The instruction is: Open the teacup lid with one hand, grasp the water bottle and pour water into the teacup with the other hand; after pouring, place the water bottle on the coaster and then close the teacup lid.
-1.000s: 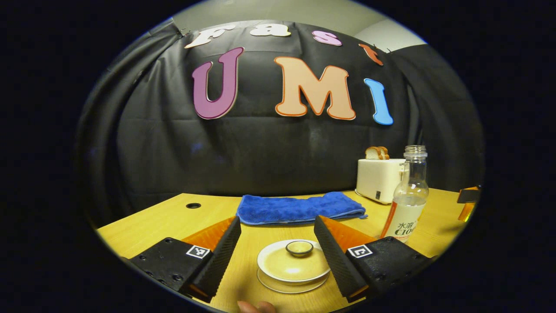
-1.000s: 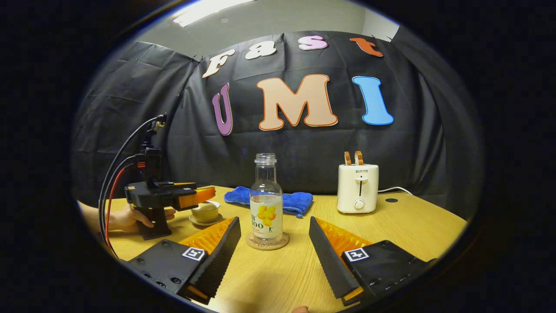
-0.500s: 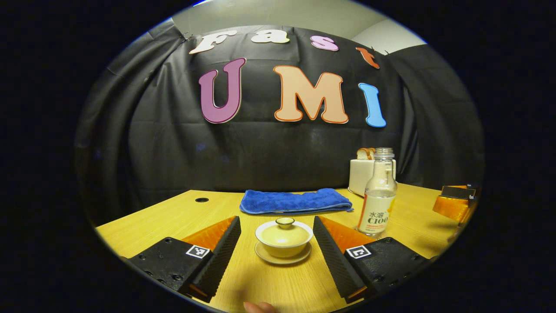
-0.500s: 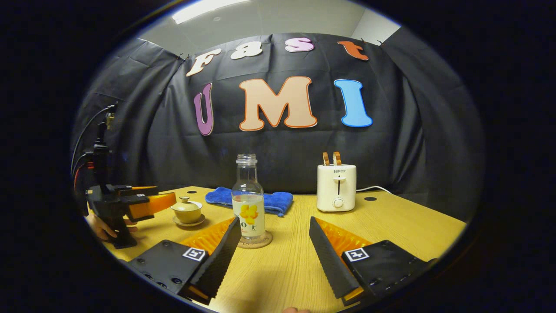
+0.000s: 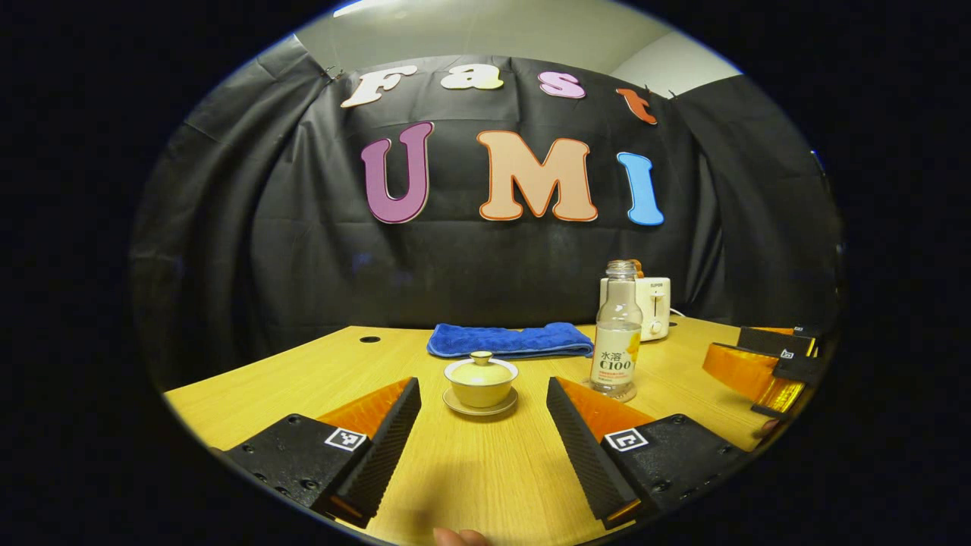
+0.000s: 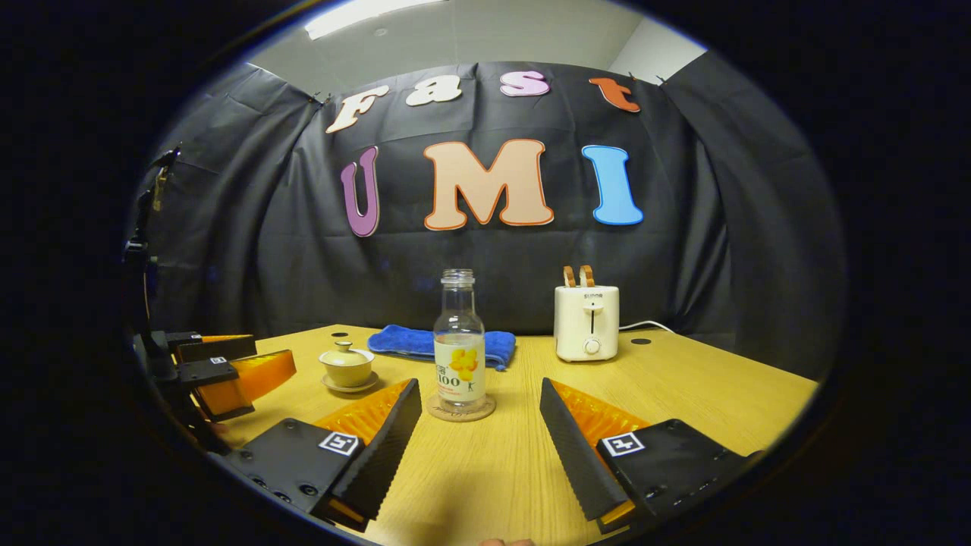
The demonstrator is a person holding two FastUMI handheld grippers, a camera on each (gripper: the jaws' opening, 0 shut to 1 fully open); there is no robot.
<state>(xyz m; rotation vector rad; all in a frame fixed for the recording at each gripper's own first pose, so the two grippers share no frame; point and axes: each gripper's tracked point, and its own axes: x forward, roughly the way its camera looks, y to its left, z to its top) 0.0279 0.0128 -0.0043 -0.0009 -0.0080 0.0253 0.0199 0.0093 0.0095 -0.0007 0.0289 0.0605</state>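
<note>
Your left gripper (image 5: 483, 436), at the bottom of the left gripper view, is spread wide and holds nothing; the lidded teacup (image 5: 481, 378) on its saucer stands beyond the fingertips at frame centre. Your right gripper (image 6: 480, 436), low in the right gripper view, is likewise wide apart and empty. Past it the uncapped water bottle (image 6: 459, 341) stands upright on the coaster (image 6: 460, 409), with the teacup at centre left, the blue cloth (image 6: 444, 343) behind, and the toaster (image 6: 586, 322) right of centre on the table (image 6: 683, 394).
</note>
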